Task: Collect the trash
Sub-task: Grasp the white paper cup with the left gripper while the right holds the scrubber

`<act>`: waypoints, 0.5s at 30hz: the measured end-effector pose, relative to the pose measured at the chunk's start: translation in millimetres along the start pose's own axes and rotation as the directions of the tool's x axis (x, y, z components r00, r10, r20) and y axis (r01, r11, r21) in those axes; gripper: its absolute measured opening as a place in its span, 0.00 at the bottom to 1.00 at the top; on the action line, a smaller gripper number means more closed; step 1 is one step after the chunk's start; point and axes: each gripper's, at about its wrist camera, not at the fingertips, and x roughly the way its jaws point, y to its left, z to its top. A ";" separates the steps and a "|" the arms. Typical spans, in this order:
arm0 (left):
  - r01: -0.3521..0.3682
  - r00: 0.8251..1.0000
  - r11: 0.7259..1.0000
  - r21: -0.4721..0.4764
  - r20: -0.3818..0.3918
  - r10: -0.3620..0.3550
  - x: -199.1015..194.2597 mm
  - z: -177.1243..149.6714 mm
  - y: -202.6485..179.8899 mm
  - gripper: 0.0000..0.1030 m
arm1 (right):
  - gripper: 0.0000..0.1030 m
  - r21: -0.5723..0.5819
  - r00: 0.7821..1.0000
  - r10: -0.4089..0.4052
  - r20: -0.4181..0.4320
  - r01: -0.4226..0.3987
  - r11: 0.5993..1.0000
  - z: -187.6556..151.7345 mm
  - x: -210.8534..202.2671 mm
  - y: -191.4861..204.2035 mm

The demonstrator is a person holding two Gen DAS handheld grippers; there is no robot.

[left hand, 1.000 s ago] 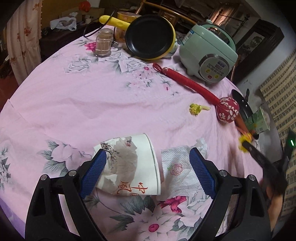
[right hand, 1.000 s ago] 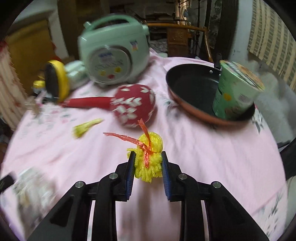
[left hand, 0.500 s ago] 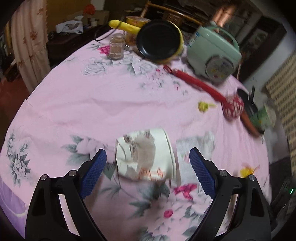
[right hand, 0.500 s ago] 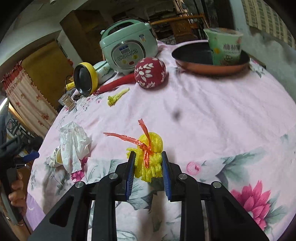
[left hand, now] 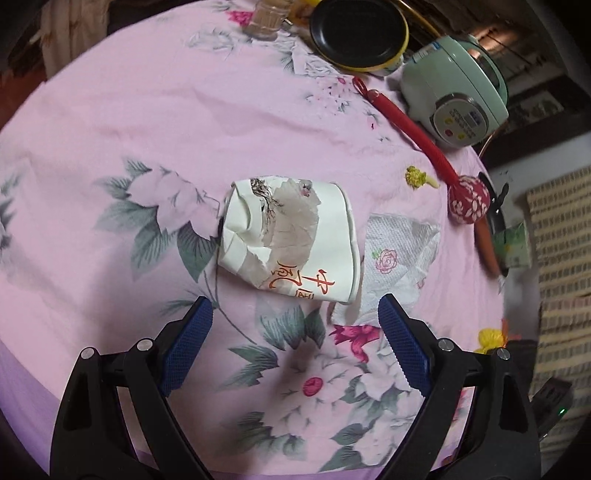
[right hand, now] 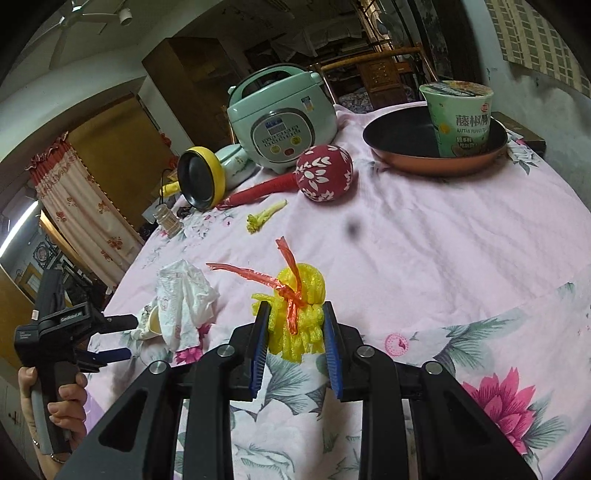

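Note:
A crushed white paper cup [left hand: 288, 243] with red characters lies on its side on the pink flowered tablecloth [left hand: 147, 110], a crumpled white tissue [left hand: 399, 258] just right of it. My left gripper [left hand: 295, 317] hangs open above the cloth, a little nearer than the cup, nothing between its blue pads. My right gripper [right hand: 293, 325] is shut on a yellow foam net [right hand: 299, 310] tied with a red strip, held above the cloth. In the right wrist view the left gripper [right hand: 118, 338], in a hand, points at the cup [right hand: 149, 325] and tissue [right hand: 184, 299]. A yellow-green scrap [left hand: 417, 177] lies farther off.
A mint rice cooker [left hand: 454, 99], a red massage hammer [left hand: 465, 199], a black pan with yellow rim [left hand: 358, 33] and a toothpick jar [left hand: 266, 18] stand along the far side. A copper pan [right hand: 436, 147] holds a green noodle cup [right hand: 458, 114]. The table's near edge is close.
My left gripper drew back and tilted down, so the cup now lies beyond its pads. My right gripper carried the yellow net away from the red hammer toward the near edge.

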 end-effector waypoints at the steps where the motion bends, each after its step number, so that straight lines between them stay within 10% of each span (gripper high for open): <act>1: 0.016 1.000 1.000 -0.018 -0.009 -0.016 1.7 1.0 1.2 0.84 | 0.27 -0.002 1.000 0.004 0.003 -0.004 1.000 0.1 -1.1 0.6; 15: 0.130 0.985 0.964 -0.231 -0.080 -0.152 33.0 16.2 8.0 0.64 | 0.27 0.003 0.999 0.029 0.019 -0.029 1.000 1.1 -7.3 1.1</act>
